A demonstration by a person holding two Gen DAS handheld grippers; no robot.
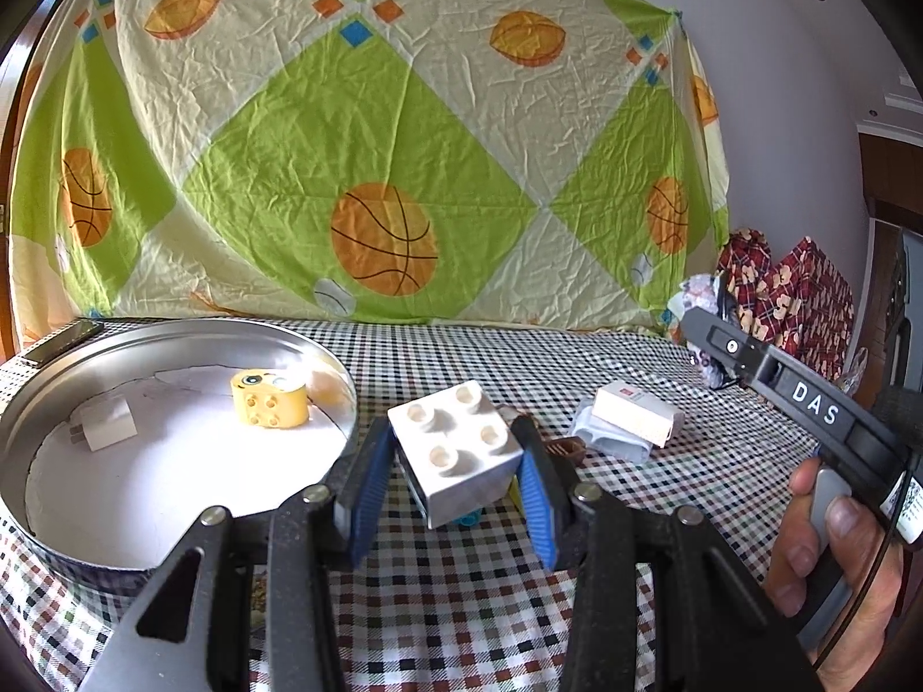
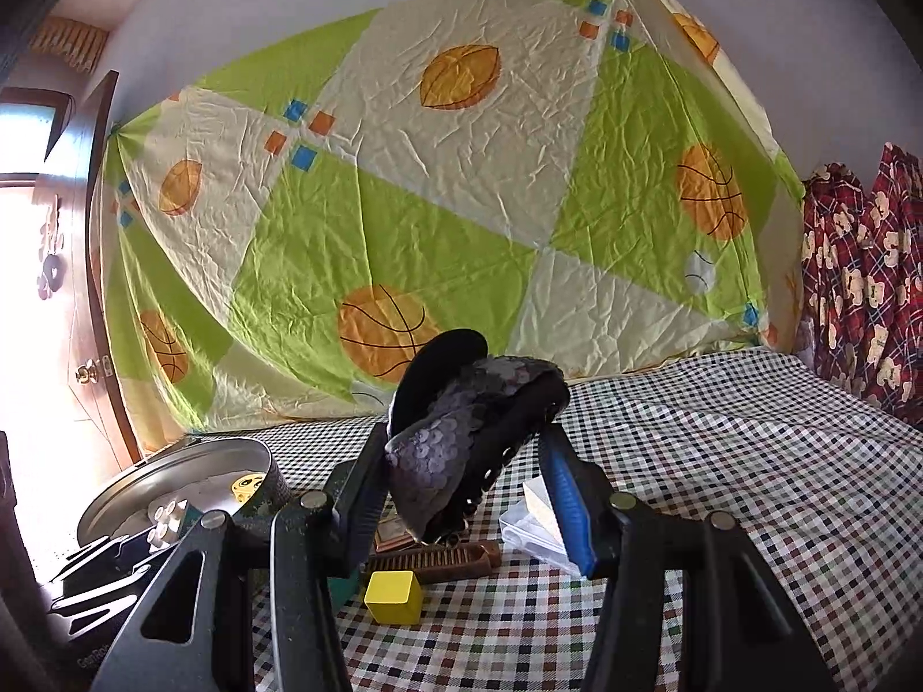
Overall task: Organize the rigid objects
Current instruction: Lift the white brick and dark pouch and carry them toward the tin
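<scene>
My left gripper (image 1: 453,461) is shut on a white four-stud building block (image 1: 456,444), tilted and lifted just off the checked cloth, right beside the round metal tin (image 1: 323,346). Inside the tin lie a yellow cheese-shaped toy (image 1: 268,401) and a small white plug-like piece (image 1: 107,424). My right gripper (image 2: 464,450) is shut on a dark sequined item (image 2: 461,432), held above the table. Below it lie a yellow cube (image 2: 394,597), a brown comb (image 2: 432,562) and a white box (image 2: 542,504) on a clear bag. The tin (image 2: 190,473) shows at the left there.
A checked cloth (image 1: 519,605) covers the table, and a green basketball-print sheet (image 1: 357,144) hangs behind it. A dark flat device (image 1: 63,340) lies behind the tin. Red patterned fabric (image 2: 865,277) is piled at the far right. A hand (image 1: 819,548) grips the right tool's handle.
</scene>
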